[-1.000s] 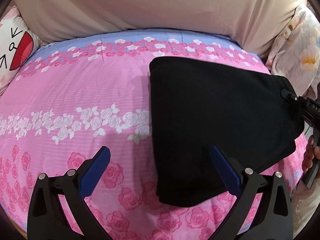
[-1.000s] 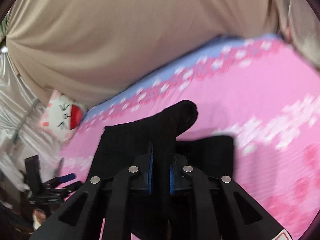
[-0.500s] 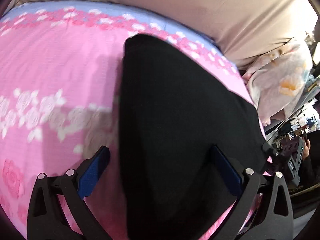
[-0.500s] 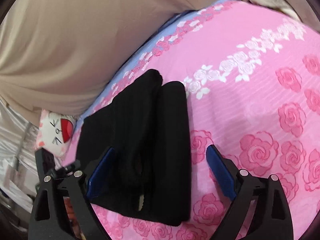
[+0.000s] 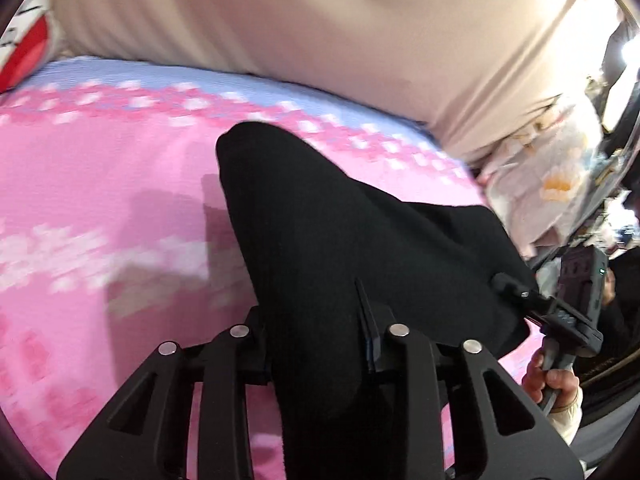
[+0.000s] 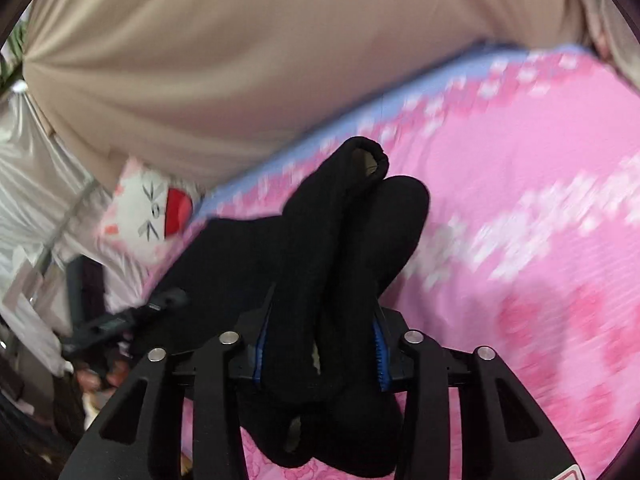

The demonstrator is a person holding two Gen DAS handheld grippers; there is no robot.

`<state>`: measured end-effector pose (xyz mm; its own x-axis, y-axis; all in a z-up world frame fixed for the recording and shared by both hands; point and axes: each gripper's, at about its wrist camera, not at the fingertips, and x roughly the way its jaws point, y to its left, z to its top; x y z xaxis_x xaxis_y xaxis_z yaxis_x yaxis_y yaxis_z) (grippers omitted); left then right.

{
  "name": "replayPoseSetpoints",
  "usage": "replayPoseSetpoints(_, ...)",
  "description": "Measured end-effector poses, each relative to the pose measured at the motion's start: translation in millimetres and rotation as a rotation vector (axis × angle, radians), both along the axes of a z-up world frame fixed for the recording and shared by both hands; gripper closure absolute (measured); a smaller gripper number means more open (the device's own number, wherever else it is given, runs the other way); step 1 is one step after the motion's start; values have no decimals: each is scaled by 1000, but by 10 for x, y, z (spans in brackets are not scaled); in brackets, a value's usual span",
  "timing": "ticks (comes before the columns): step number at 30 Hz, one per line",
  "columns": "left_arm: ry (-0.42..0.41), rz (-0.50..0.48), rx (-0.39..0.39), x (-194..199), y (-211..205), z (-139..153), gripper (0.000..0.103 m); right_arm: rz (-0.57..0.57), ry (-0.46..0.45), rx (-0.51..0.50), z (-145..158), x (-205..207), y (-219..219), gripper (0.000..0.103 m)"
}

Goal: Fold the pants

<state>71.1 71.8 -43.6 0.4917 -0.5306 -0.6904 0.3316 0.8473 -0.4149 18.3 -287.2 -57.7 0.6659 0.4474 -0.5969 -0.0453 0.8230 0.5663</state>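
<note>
The folded black pants [image 5: 320,232] lie on a pink rose-print bedsheet [image 5: 100,184]. My left gripper [image 5: 316,340] is shut on the near edge of the pants, and thick black cloth fills the gap between its fingers. My right gripper [image 6: 320,344] is shut on the opposite edge of the pants [image 6: 340,248], with bunched layers between its blue pads [image 6: 378,350]. In the left wrist view the right gripper [image 5: 516,288] shows at the pants' right corner. In the right wrist view the left gripper [image 6: 160,304] shows at the left.
A beige curtain [image 5: 300,20] hangs behind the bed. A white cat-face cushion [image 6: 152,212] lies at the bed's far left corner. A floral pillow [image 5: 540,184] sits at the bed's right side, with room clutter beyond it.
Both grippers were open around the pants' edges half a second ago. Both have closed on the cloth, and the views are blurred by motion.
</note>
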Motion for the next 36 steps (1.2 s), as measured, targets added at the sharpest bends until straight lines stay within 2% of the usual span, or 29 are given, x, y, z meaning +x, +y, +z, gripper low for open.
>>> replayPoseSetpoints(2, 47, 58, 112, -36, 105, -272, 55, -7, 121, -44, -359, 99, 137, 38)
replayPoseSetpoints(3, 66, 89, 144, -51, 147, -381, 41, -35, 125, -53, -419, 55, 138, 39)
replayPoseSetpoints(4, 55, 130, 162, -99, 191, -419, 30, -64, 89, -24, -391, -38, 109, 39)
replayPoseSetpoints(6, 7, 185, 205, -201, 240, -290, 29, -155, 50, -82, -205, -161, 57, 40)
replayPoseSetpoints(7, -34, 214, 240, -260, 237, -174, 29, -225, -20, -171, 31, -283, 49, 44)
replayPoseSetpoints(9, -184, 253, 275, -375, 148, 208, 26, -218, -104, -267, 372, -330, 157, 82)
replayPoseSetpoints(10, -236, 249, 273, -389, 57, 370, 14, -193, -129, -303, 522, -311, 242, 88)
replayPoseSetpoints(11, -267, 239, 264, -389, -5, 459, 9, -142, -168, -339, 695, -246, 397, 96)
replayPoseSetpoints(12, -299, 227, 265, -362, -135, 532, 6, -105, -184, -355, 756, -165, 501, 99)
replayPoseSetpoints(14, -291, 209, 314, -229, -409, 478, 7, -25, -183, -383, 763, 120, 719, 99)
replayPoseSetpoints(16, -257, 198, 367, -92, -607, 278, 7, 34, -123, -394, 567, 447, 846, 99)
replayPoseSetpoints(17, -212, 200, 411, 31, -696, 90, 7, 48, -63, -412, 362, 632, 851, 99)
replayPoseSetpoints(19, -142, 208, 463, 162, -686, -223, 6, -2, 47, -513, -100, 913, 729, 103)
replayPoseSetpoints(20, -117, 195, 435, 206, -668, -341, 5, -27, 19, -472, -172, 914, 634, 103)
replayPoseSetpoints(21, -120, 199, 420, 198, -625, -370, 5, -49, 33, -378, -199, 904, 492, 103)
replayPoseSetpoints(22, -132, 203, 417, 183, -600, -369, 5, -70, 57, -298, -177, 879, 383, 103)
replayPoseSetpoints(23, -138, 196, 423, 179, -587, -359, 5, -113, 58, -279, -82, 803, 318, 103)
replayPoseSetpoints(26, -144, 195, 422, 172, -565, -381, 5, -113, -47, -341, 159, 537, 404, 95)
replayPoseSetpoints(27, -150, 196, 424, 160, -575, -386, 5, -111, -52, -375, 135, 481, 436, 94)
replayPoseSetpoints(29, -158, 197, 424, 139, -605, -395, 5, -91, -1, -450, -114, 502, 450, 97)
replayPoseSetpoints(31, -159, 197, 432, 146, -616, -393, 5, -102, -24, -401, -145, 452, 381, 98)
replayPoseSetpoints(32, -159, 198, 435, 134, -634, -373, 5, -120, -2, -384, -59, 399, 361, 94)
replayPoseSetpoints(33, -156, 198, 434, 134, -637, -365, 5, -120, -18, -372, 30, 336, 368, 91)
replayPoseSetpoints(35, -155, 199, 431, 144, -636, -360, 5, -87, -71, -365, 177, 196, 463, 91)
replayPoseSetpoints(36, -156, 200, 431, 144, -638, -362, 5, -66, -66, -373, 161, 166, 502, 91)
